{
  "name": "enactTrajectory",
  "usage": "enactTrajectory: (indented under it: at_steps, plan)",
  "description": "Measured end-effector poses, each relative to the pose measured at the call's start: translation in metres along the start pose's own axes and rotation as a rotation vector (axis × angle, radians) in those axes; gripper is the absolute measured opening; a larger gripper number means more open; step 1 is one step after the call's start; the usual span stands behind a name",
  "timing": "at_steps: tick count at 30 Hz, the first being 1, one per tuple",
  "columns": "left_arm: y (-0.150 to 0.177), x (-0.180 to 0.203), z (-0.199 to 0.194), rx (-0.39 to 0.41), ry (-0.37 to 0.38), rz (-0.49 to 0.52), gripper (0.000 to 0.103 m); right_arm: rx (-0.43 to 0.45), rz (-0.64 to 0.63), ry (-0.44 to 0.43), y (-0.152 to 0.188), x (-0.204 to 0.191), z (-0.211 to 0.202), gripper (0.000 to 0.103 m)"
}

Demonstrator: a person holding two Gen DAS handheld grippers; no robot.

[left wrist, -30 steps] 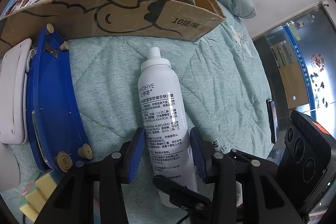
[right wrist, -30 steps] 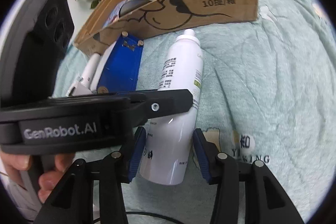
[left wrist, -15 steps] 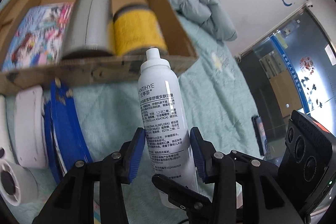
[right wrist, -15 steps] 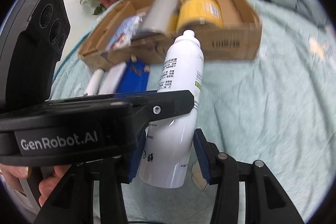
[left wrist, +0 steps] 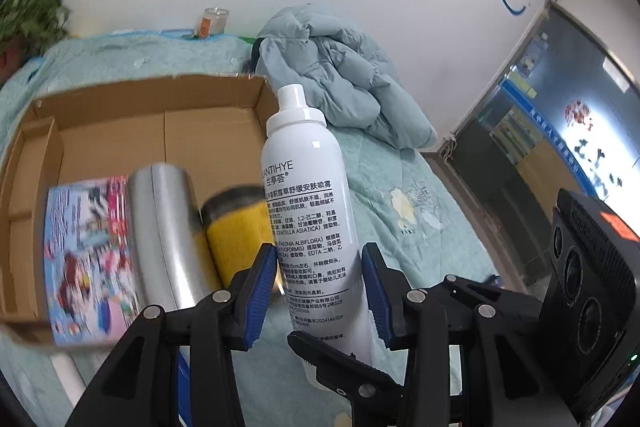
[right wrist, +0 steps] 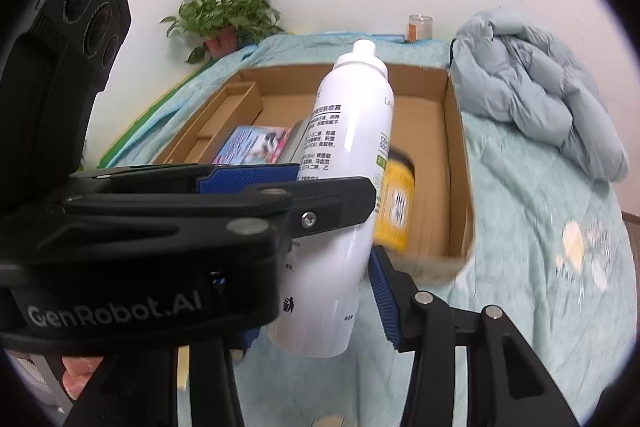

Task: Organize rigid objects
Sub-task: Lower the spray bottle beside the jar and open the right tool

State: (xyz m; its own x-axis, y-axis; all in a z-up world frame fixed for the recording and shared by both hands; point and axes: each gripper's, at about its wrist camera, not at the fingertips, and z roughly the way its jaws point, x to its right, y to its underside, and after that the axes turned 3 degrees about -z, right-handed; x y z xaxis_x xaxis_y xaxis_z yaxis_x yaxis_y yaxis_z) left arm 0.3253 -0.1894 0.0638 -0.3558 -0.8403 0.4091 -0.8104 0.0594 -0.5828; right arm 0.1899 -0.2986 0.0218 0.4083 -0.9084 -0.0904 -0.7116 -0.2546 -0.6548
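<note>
A white spray bottle (left wrist: pixel 308 187) with black print and a white cap hangs in the air, cap pointing away from me. My left gripper (left wrist: pixel 320 259) is shut on its lower half, blue pads on either side. My right gripper (right wrist: pixel 328 267) is shut on the bottle's base end; its left finger is hidden behind the left gripper's body. The bottle (right wrist: pixel 348 155) is over the near wall of an open cardboard box (left wrist: pixel 120 131). In the box lie a silver can (left wrist: pixel 164 235), a yellow jar (left wrist: pixel 236 227) and a colourful book (left wrist: pixel 88 251).
The box rests on a pale green bed cover (right wrist: pixel 540 227). A crumpled grey-blue jacket (left wrist: pixel 340 87) lies to the right of it. A potted plant (right wrist: pixel 228 11) and a small glass jar (right wrist: pixel 420 27) stand by the far wall.
Both grippers have risen with the bottle, lifting it off the bed cover to above the box's near wall. The blue and white things beside it have dropped out of view.
</note>
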Motion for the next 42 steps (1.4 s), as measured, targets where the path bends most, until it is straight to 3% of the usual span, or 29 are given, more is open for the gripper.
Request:
enactTrajectory:
  at_steps: [6, 10, 21, 28, 30, 32, 34, 35, 36, 37, 38, 40, 42]
  plan:
    - [-0.049, 0.000, 0.027, -0.033, 0.016, -0.017, 0.040, -0.020, 0.011, -0.014, -0.034, 0.034, 0.012, 0.046]
    - [-0.065, -0.005, 0.055, -0.075, 0.033, -0.038, 0.040, -0.056, 0.017, 0.000, -0.045, 0.052, 0.021, 0.046]
    - [-0.053, -0.033, 0.147, -0.243, 0.054, -0.158, 0.041, -0.181, 0.123, -0.010, -0.022, 0.092, 0.073, 0.046]
    - [-0.052, -0.026, 0.160, -0.258, 0.024, -0.128, 0.042, -0.202, 0.109, 0.036, -0.018, 0.095, 0.080, 0.045]
    - [-0.047, -0.027, 0.154, -0.278, 0.050, -0.148, 0.042, -0.219, 0.113, 0.067, -0.017, 0.095, 0.080, 0.045]
    - [-0.038, -0.030, 0.136, -0.257, 0.065, -0.138, 0.042, -0.228, 0.129, 0.098, -0.014, 0.096, 0.076, 0.045]
    - [-0.025, -0.033, 0.107, -0.203, 0.019, -0.099, 0.043, -0.199, 0.161, 0.086, -0.008, 0.097, 0.064, 0.048]
    - [-0.018, -0.037, 0.090, -0.171, 0.007, -0.086, 0.047, -0.176, 0.174, 0.090, -0.003, 0.097, 0.055, 0.053]
    - [-0.011, -0.041, 0.070, -0.132, -0.007, -0.074, 0.052, -0.158, 0.180, 0.104, 0.000, 0.097, 0.049, 0.067]
    - [-0.004, -0.044, 0.051, -0.092, -0.039, -0.069, 0.066, -0.131, 0.184, 0.122, 0.004, 0.095, 0.041, 0.077]
    - [0.004, -0.049, 0.028, -0.028, -0.092, -0.065, 0.084, -0.103, 0.185, 0.134, 0.008, 0.093, 0.035, 0.079]
    - [0.016, -0.059, -0.009, 0.076, -0.166, -0.054, 0.095, -0.067, 0.177, 0.141, 0.015, 0.086, 0.025, 0.079]
    - [0.025, -0.070, -0.038, 0.137, -0.235, -0.047, 0.096, -0.031, 0.168, 0.124, 0.018, 0.082, 0.023, 0.079]
